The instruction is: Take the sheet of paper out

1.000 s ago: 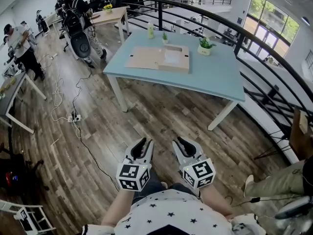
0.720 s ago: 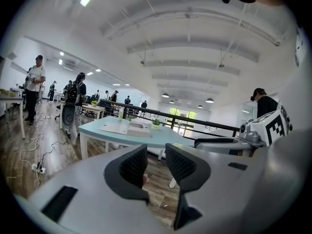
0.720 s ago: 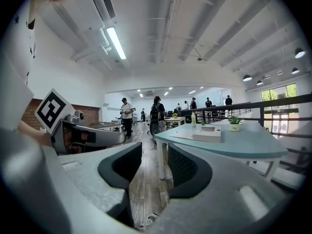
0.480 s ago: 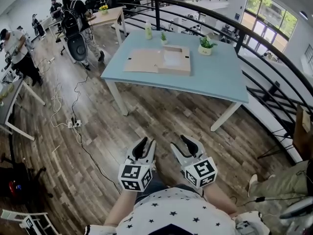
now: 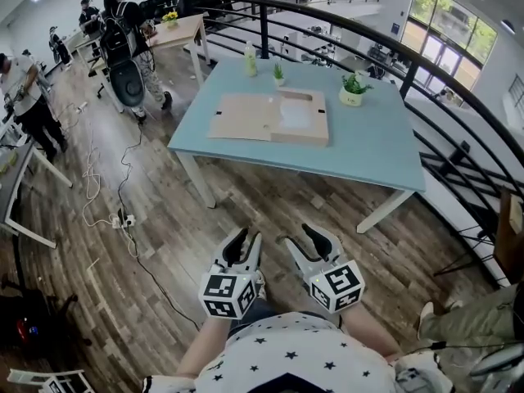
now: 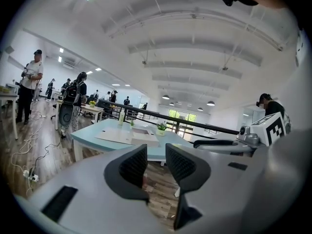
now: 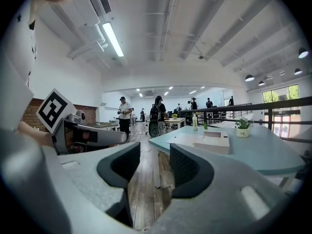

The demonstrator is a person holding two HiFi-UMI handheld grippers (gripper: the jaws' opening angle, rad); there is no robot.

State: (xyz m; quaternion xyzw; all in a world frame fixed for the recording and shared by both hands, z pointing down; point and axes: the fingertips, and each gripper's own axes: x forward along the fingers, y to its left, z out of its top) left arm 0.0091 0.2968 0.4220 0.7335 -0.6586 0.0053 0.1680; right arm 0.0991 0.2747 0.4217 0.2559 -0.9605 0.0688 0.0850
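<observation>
Pale blue table (image 5: 372,150) ahead of me carries an open cardboard box (image 5: 246,115), and the white sheet of paper (image 5: 296,113) lies inside its right half, well apart from both grippers. I hold the left gripper (image 5: 246,244) and the right gripper (image 5: 301,237) side by side, low over the wood floor (image 5: 164,219), short of the table. The left jaws stand a little apart and the right jaws wider, neither with anything between them.
</observation>
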